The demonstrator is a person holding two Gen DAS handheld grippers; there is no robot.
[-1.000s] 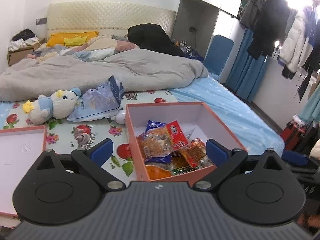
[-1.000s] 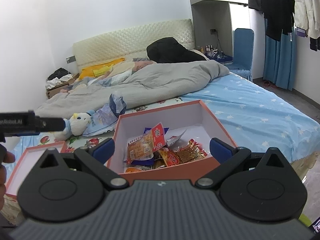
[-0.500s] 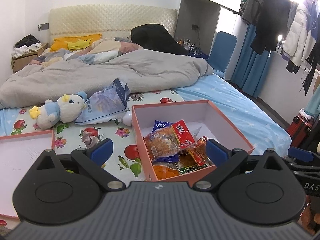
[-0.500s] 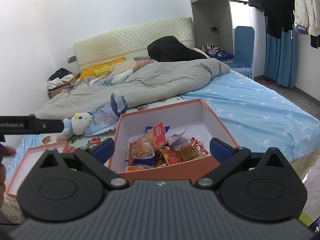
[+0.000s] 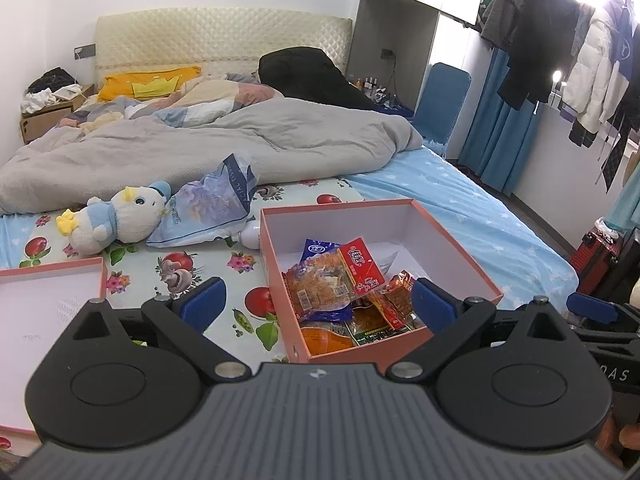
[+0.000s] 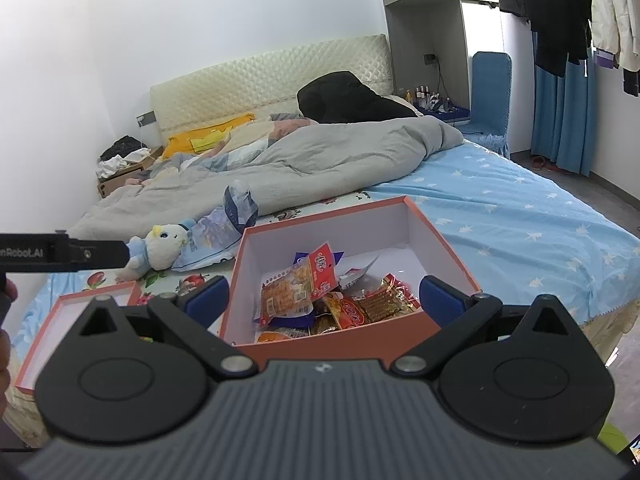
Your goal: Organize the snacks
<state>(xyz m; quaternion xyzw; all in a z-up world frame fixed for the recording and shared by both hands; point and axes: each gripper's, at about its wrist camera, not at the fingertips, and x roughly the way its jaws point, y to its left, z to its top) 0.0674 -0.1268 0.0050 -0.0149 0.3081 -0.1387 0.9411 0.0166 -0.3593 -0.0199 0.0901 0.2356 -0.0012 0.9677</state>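
Both grippers, left gripper [image 5: 316,300] and right gripper [image 6: 326,298], gape empty; lower squarely onto the top snack packet [image 5: 334,280] mid-frame in the box [image 5: 396,346].

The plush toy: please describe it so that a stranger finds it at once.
On the bed, left of the orange box, a plush toy lies against a crumpled blue bag. It alone is soft, white, with blue clothes and yellow tuft.

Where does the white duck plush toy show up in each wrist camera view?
Left wrist: white duck plush toy lies at left of centre on the floral sheet, left of the orange snack box.
Right wrist: the toy lies at left, beyond the box.
Shared landmark: crumpled blue-and-white bag touching the toy.
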